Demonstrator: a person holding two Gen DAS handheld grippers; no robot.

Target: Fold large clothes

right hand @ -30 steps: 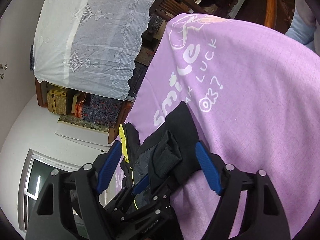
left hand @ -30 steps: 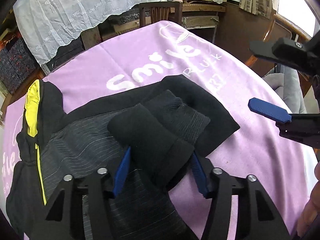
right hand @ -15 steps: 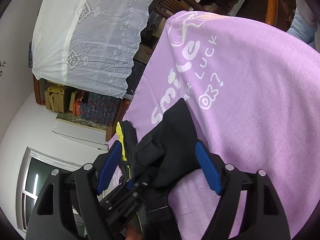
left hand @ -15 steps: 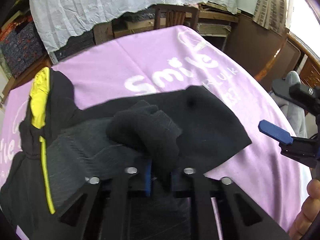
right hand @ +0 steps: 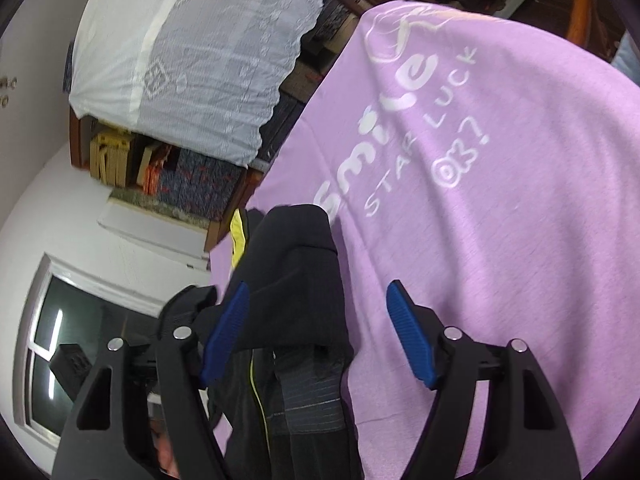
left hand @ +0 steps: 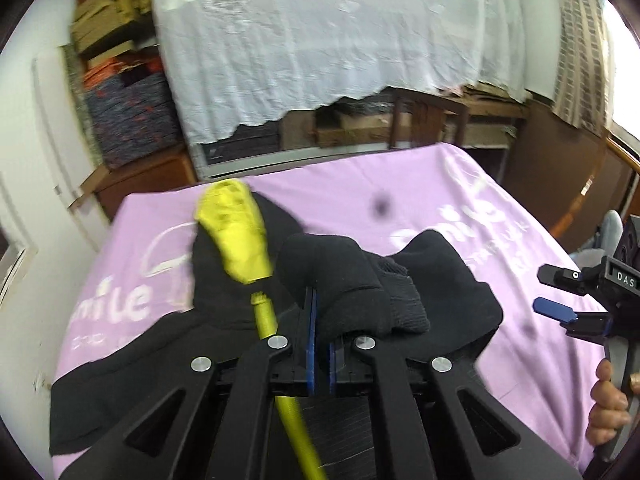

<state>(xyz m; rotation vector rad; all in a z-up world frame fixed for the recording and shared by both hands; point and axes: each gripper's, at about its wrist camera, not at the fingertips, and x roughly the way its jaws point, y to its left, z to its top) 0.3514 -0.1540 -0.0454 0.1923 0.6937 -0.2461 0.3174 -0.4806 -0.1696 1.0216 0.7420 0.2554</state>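
Note:
A black jacket [left hand: 440, 280] with a yellow hood lining [left hand: 236, 232] and a yellow zip lies on a purple printed cloth [left hand: 360, 184] over the table. My left gripper [left hand: 319, 340] is shut on the jacket's black sleeve cuff [left hand: 360, 292] and holds it bunched up above the jacket body. My right gripper [right hand: 316, 336], held by a hand [left hand: 608, 400], is at the jacket's right side. Its jaws are closing. Raised black jacket fabric [right hand: 296, 272] stands between its pads, which do not press on it.
Behind the table a white lace cloth [left hand: 320, 48] hangs over shelves of boxes, and a wooden chair [left hand: 428, 116] stands at the far edge. A dark wooden cabinet [left hand: 560, 184] is at the right and a window [right hand: 60, 340] at the left. Bare purple cloth [right hand: 500, 220] stretches to the right.
My left gripper closed on the sleeve cuff, then rose and carried it toward the yellow hood. My right gripper came closer to the jacket, its jaws a little narrower.

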